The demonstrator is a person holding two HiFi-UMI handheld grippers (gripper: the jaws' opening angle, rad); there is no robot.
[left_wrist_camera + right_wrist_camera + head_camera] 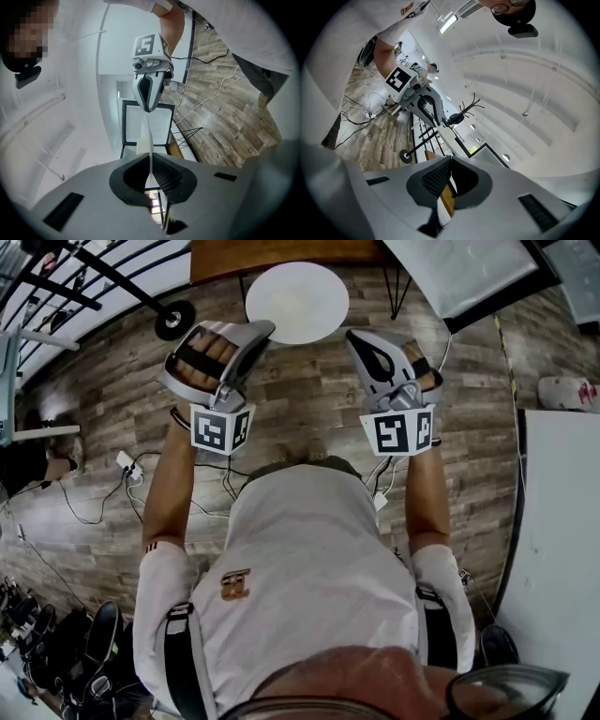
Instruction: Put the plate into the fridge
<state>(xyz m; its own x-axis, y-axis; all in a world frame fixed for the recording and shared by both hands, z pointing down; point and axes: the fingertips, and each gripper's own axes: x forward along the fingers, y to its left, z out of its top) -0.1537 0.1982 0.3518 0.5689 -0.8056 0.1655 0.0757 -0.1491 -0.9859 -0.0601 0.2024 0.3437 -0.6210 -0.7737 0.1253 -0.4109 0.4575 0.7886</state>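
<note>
My left gripper (262, 330) and right gripper (354, 337) each clamp narrowly on the plate (296, 298) at opposite rims, to hold it level for the fridge.

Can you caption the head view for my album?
A person's left gripper and right gripper each pinch the edge of a white plate over a wooden floor.

Head view steeply downward; gripper views close, opposite each other across plate (296, 302).
</note>
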